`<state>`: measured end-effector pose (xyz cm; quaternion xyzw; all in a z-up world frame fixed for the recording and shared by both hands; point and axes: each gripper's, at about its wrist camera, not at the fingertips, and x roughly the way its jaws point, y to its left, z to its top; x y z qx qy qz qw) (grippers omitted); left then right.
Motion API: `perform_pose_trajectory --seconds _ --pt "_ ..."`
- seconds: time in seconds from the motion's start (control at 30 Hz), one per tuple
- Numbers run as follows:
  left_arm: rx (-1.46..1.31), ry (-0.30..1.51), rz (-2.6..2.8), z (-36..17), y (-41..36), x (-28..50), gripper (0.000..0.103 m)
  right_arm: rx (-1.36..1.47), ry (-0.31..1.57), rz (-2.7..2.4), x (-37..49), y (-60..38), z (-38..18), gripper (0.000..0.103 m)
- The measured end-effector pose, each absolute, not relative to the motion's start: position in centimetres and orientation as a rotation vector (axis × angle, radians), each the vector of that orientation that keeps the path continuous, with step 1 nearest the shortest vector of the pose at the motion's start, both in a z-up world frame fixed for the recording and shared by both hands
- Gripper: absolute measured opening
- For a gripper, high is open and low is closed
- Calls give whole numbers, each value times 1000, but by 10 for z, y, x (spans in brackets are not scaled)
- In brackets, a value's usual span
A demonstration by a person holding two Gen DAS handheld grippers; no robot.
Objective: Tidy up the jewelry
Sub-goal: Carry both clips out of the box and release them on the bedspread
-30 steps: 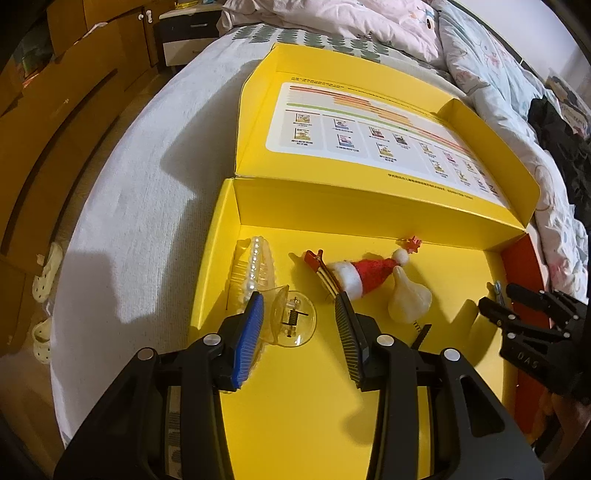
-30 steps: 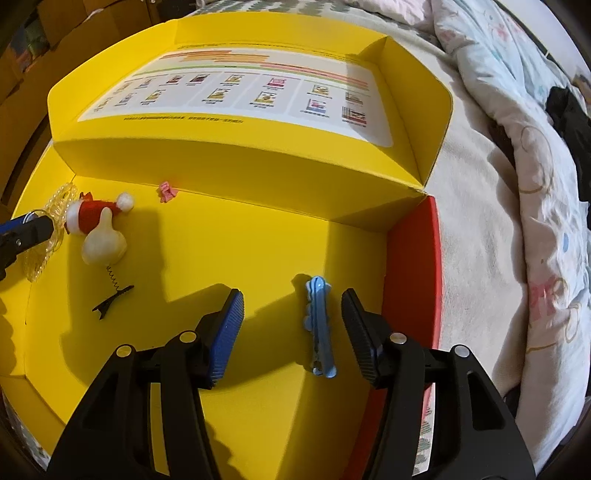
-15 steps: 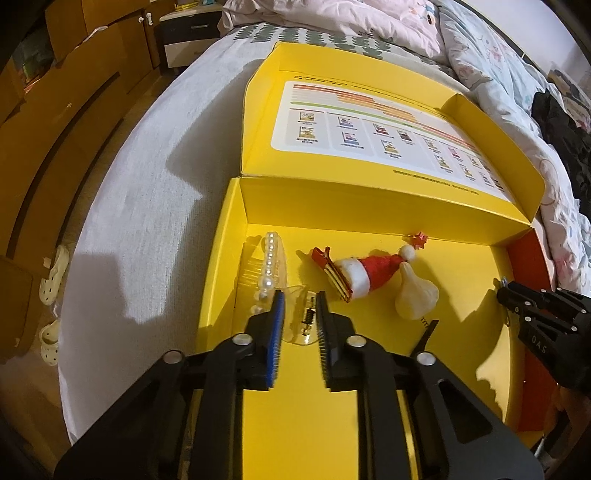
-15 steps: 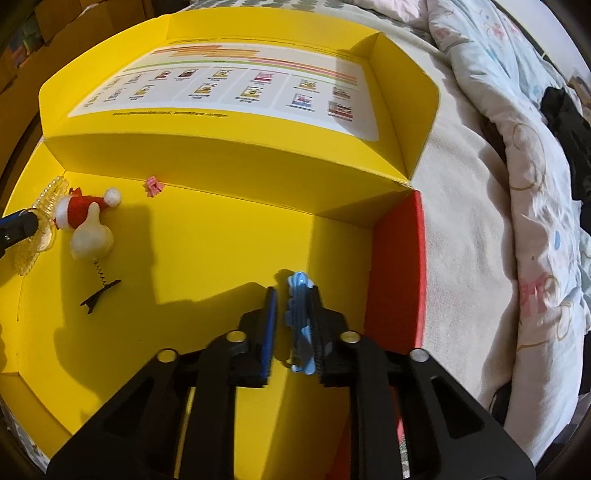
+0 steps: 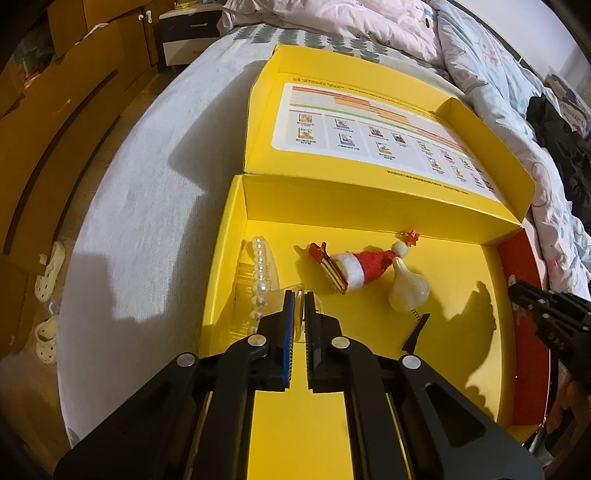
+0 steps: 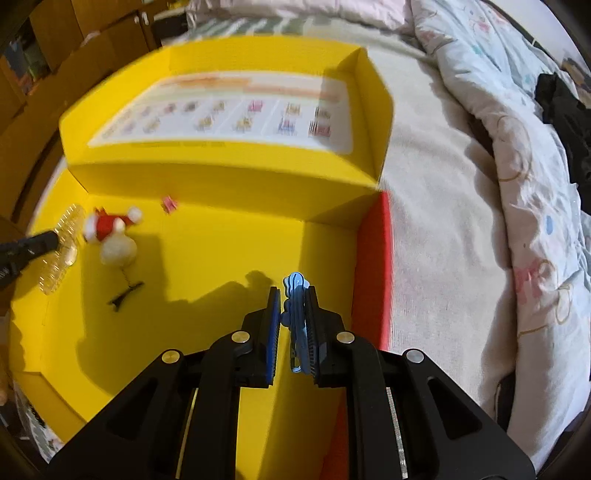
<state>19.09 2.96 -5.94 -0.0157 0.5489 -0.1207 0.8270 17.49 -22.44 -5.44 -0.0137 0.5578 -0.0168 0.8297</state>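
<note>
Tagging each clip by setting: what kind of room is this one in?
Most likely a bedroom. The yellow box sits on a bed's grey sheet, with a rumpled patterned duvet beside it, a small nightstand past the bed, and pale slippers on the floor.

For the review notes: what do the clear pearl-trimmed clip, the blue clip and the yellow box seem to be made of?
Clear pearl-trimmed clip: likely transparent plastic, glossy, since the yellow floor shows through; the white beads look like faux pearl, though that is uncertain.
Blue clip: probably moulded plastic, with a smooth, even colour and soft sheen.
Yellow box: seemingly printed cardboard, with thin folded walls, crisp creases and a mostly matte surface.
</note>
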Motion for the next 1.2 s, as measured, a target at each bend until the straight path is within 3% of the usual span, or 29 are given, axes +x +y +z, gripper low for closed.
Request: perform_pose_trajectory --seconds 0.73,1.2 --pt "-37 1020 -309 31 72 102 4 39 1037 -4 68 -224 39 14" --pt "-92 1094 -222 3 148 73 4 108 1046 -78 -29 -251 29 14"
